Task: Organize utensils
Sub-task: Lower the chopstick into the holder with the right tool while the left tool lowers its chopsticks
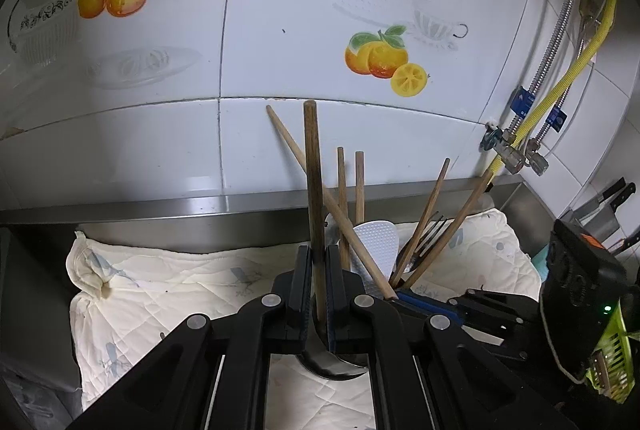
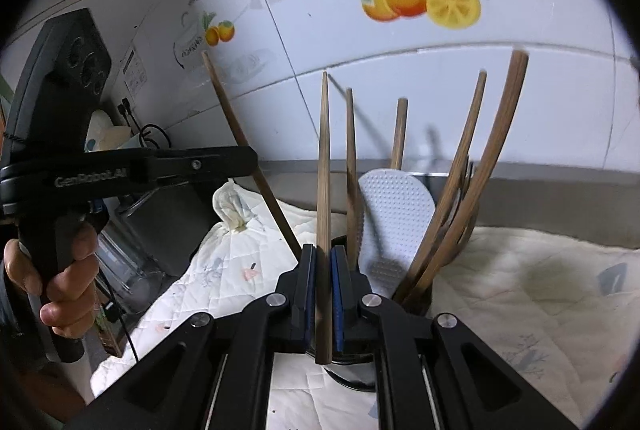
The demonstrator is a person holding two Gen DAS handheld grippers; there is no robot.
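Note:
In the left wrist view my left gripper [image 1: 318, 258] is shut on a spoon with a dark wooden handle [image 1: 312, 169]. The handle stands upright and the metal bowl [image 1: 332, 370] shows below the jaws. Just behind it, several wooden chopsticks [image 1: 344, 197], a white rice paddle [image 1: 376, 246] and a fork [image 1: 424, 242] stand bunched together. In the right wrist view my right gripper [image 2: 323, 254] is shut on one tapered wooden chopstick [image 2: 323, 169], point up, above the dark holder [image 2: 416, 304] with the paddle [image 2: 396, 213] and wooden handles. A hand [image 2: 64, 282] holds the left gripper's body [image 2: 120, 169] at the left.
A cream quilted cloth [image 1: 168, 290] covers the steel counter below a tiled wall. Hoses and valves [image 1: 516, 149] hang at the right, with knives [image 1: 612, 201] beside them. A glass jar [image 2: 132, 262] and cables stand at the left of the right wrist view.

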